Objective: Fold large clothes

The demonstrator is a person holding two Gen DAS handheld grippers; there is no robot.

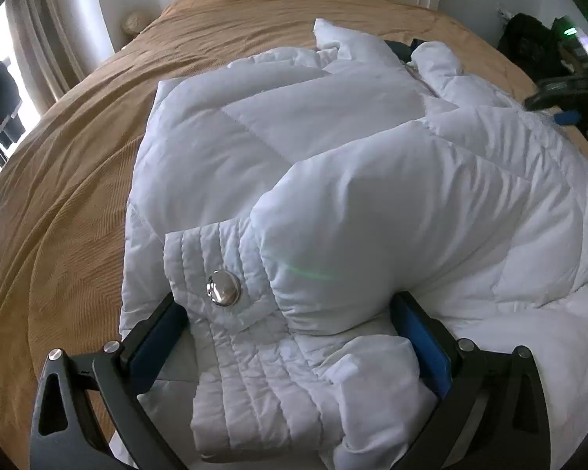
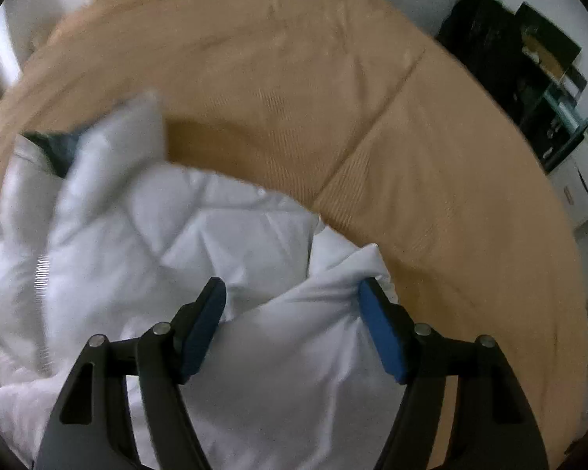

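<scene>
Left wrist view shows the white puffer jacket (image 1: pixel 333 164) on the tan bed (image 1: pixel 58 203), light, soft and slippery, best gripped at its quilted cuff (image 1: pixel 231 337); left gripper (image 1: pixel 290 313) gapes wide around it, while whether the right gripper (image 2: pixel 292 293) grips I cannot tell.

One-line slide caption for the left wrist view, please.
Left tool open wide over the snap-buttoned cuff of a white puffer jacket on a tan bedspread.

white jacket (image 1: pixel 333 164), tan ribbed bedspread (image 1: pixel 78 180).
</scene>
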